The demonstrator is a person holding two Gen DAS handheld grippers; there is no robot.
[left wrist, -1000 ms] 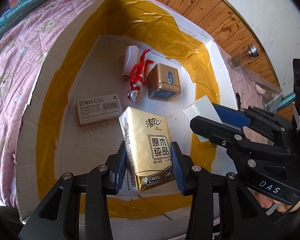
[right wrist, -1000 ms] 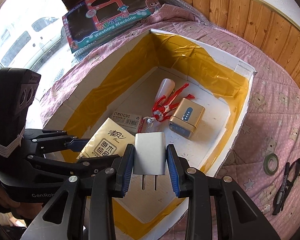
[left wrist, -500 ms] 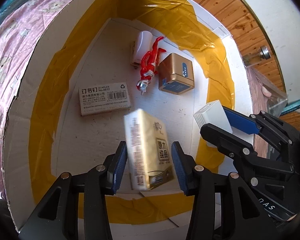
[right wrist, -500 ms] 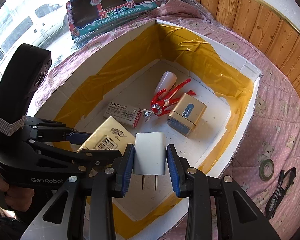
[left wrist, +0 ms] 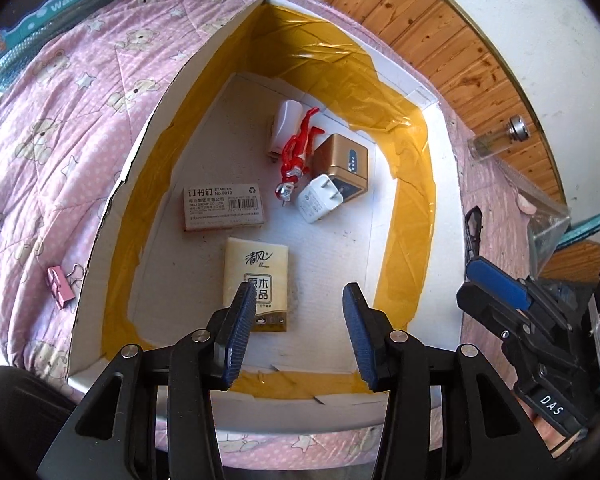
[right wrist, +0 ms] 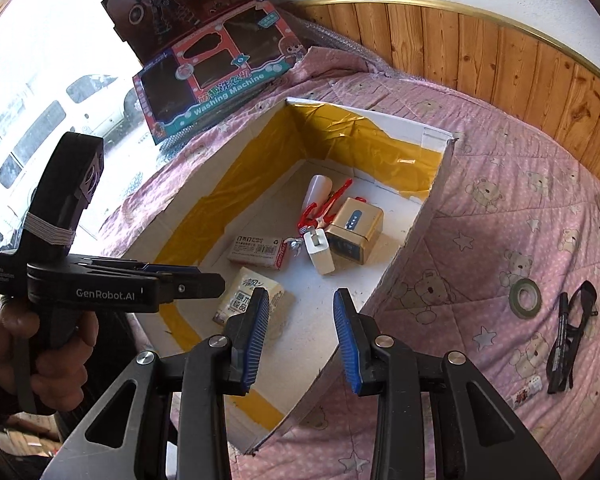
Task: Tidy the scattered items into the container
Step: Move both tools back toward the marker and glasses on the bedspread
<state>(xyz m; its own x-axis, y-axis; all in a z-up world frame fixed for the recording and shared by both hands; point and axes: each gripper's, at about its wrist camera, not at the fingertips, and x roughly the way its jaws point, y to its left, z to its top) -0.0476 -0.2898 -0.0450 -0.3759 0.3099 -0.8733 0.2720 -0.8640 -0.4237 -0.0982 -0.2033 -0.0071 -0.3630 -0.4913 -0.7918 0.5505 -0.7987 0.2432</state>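
Note:
The white cardboard box (left wrist: 448, 240) lined with yellow tape holds a gold tissue pack (left wrist: 256, 268) lying flat just ahead of my left gripper (left wrist: 300, 300), which is open and empty above it. A white charger (left wrist: 320, 198) rests against a gold cube (left wrist: 342, 166), beside a red figure (left wrist: 296, 156), a white bottle (left wrist: 286, 124) and a staples box (left wrist: 223, 208). My right gripper (right wrist: 300, 300) hangs open and empty over the box's near right wall (right wrist: 404, 264), with the charger (right wrist: 319, 252) and the tissue pack (right wrist: 248, 296) below. Each gripper shows in the other's view: right gripper (left wrist: 472, 280), left gripper (right wrist: 220, 278).
On the pink quilt outside the box lie a pink binder clip (left wrist: 60, 288), a tape roll (right wrist: 525, 295) and black pen-like items (right wrist: 568, 336). A toy washing machine carton (right wrist: 220, 80) leans behind the box. A glass jar (left wrist: 496, 140) stands by the wooden wall.
Both grippers let go. The tissue pack dropped flat onto the box floor, and the charger landed beside the gold cube. Both grippers have drawn back and up from the box.

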